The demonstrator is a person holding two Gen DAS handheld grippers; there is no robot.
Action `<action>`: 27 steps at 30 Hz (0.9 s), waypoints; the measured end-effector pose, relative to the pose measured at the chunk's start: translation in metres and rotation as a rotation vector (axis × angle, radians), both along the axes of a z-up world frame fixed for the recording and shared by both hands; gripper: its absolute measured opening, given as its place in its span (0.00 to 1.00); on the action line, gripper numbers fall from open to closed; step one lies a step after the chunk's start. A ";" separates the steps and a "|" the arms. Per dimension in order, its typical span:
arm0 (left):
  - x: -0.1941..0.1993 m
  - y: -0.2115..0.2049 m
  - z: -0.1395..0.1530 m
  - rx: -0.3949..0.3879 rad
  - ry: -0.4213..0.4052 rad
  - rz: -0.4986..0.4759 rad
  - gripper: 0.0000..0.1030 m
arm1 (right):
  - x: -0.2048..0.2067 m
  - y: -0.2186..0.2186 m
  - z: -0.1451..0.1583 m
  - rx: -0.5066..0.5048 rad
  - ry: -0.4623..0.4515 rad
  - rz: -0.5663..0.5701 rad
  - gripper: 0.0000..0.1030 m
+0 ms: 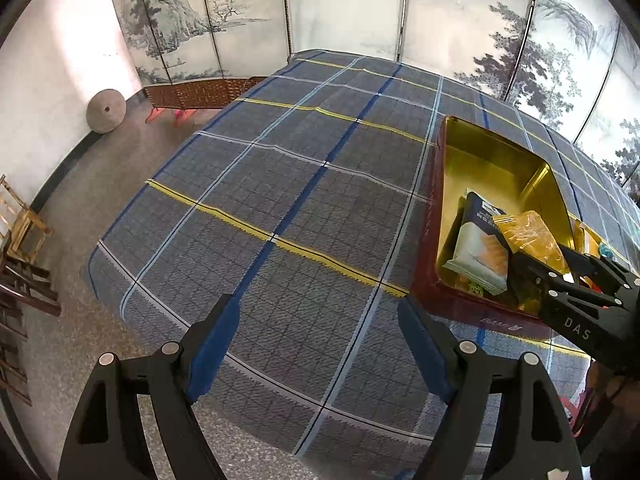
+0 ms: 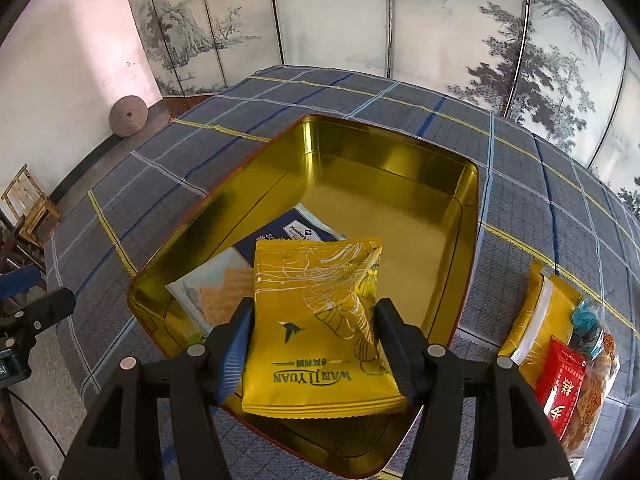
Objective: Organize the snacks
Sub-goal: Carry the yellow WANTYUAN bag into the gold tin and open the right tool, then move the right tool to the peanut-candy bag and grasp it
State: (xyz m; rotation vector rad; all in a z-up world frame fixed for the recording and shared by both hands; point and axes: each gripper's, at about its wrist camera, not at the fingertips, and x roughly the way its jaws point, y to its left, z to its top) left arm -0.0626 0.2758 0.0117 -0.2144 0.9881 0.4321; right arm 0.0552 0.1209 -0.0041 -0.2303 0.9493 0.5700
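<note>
A gold-lined tin (image 2: 472, 208) with a dark red outside sits on the plaid tablecloth. My right gripper (image 2: 316, 308) is shut on a yellow snack packet (image 2: 316, 320) and holds it tilted over the tin's near end. Under it in the tin lie a pale cracker packet (image 2: 212, 292) and a dark blue packet (image 2: 280, 236). The left wrist view shows the tin (image 1: 452, 168) at the right, with the right gripper (image 1: 540, 258) and the yellow packet (image 1: 528, 232) inside it. My left gripper (image 1: 316, 306) hangs open over bare cloth left of the tin, nothing between its fingers.
Right of the tin on the cloth lie a yellow-and-clear packet (image 2: 536, 320), a red packet (image 2: 564, 384) and a clear bag of brown snacks (image 2: 600, 364). A painted folding screen (image 2: 340, 20) stands behind the table. A stone disc (image 1: 106, 110) and wooden chairs (image 1: 20, 220) are on the floor at left.
</note>
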 end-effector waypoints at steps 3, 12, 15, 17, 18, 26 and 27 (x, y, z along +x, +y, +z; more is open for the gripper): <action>0.001 -0.003 0.000 0.001 -0.001 -0.002 0.76 | -0.002 -0.001 0.001 -0.004 0.002 0.002 0.62; 0.004 -0.015 0.003 0.007 -0.003 -0.023 0.76 | -0.006 -0.005 0.007 -0.002 -0.021 0.011 0.67; 0.006 -0.019 0.005 0.011 -0.007 -0.035 0.76 | -0.008 -0.007 0.012 0.006 -0.031 0.021 0.70; 0.008 -0.022 0.007 0.012 -0.009 -0.042 0.76 | -0.011 -0.010 0.016 0.013 -0.040 0.024 0.70; 0.008 -0.023 0.007 0.012 -0.011 -0.045 0.76 | -0.012 -0.012 0.018 0.018 -0.042 0.025 0.70; 0.017 -0.043 0.016 0.022 -0.026 -0.088 0.76 | -0.019 -0.039 0.034 0.064 -0.061 0.005 0.70; 0.018 -0.046 0.017 0.023 -0.028 -0.095 0.76 | -0.019 -0.045 0.035 0.069 -0.064 -0.004 0.70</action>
